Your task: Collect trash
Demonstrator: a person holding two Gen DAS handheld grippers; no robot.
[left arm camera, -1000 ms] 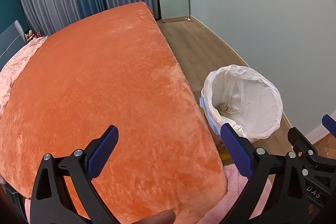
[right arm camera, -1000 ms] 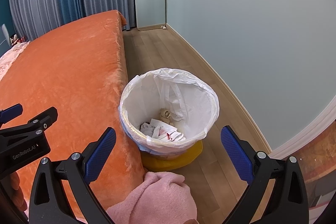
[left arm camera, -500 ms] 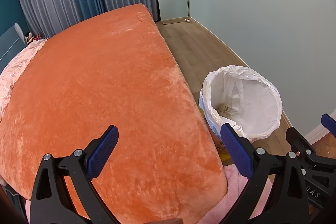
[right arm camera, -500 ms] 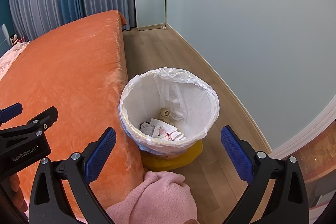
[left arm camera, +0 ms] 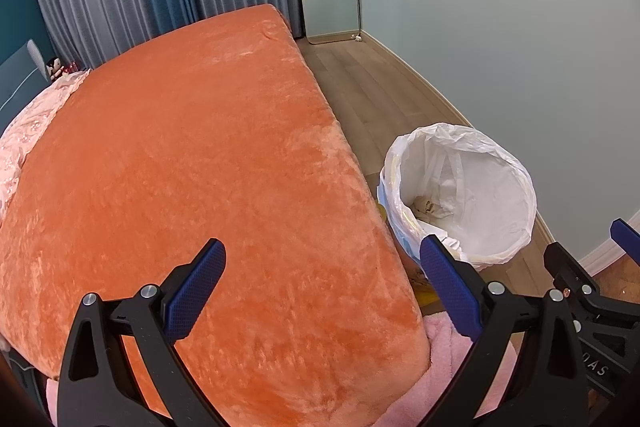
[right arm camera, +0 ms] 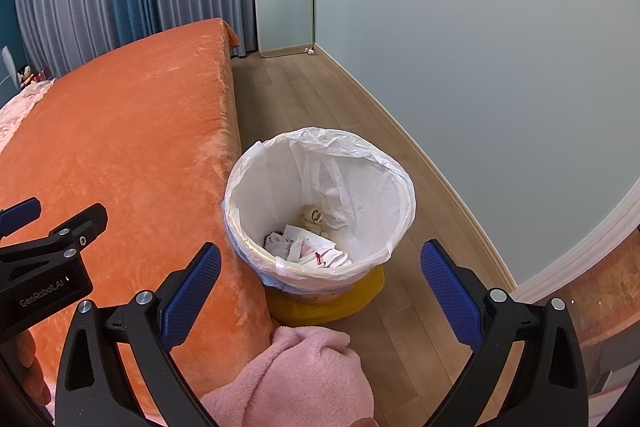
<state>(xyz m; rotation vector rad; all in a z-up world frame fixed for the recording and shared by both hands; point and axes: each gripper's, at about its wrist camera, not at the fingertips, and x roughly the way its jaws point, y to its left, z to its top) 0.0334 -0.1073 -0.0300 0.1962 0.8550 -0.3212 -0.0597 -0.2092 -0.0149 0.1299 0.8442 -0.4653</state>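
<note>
Trash bin (right arm camera: pixel 320 211), white liner, on wood floor (right arm camera: pixel 304 99), touching side of orange bed (right arm camera: pixel 120 147). Crumpled tissues and wrappers (right arm camera: pixel 308 247) lie at bin bottom. Yellow base (right arm camera: pixel 328 303) under bin. Right gripper (right arm camera: pixel 320 287) above bin's near rim, jaws spread, empty. Left gripper (left arm camera: pixel 324 287) over bed corner beside bin, jaws spread, empty. Pink fleece sleeve (right arm camera: pixel 296 375) near bin.

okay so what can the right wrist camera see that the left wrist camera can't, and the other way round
Only the right wrist view shows the white crumpled trash at the bin's bottom and the yellow base under it. Only the left wrist view shows the orange bed's rounded near corner. Both show the lined trash bin, the beige wad inside it, the pink fleece, and both grippers open and empty: right gripper, left gripper.
</note>
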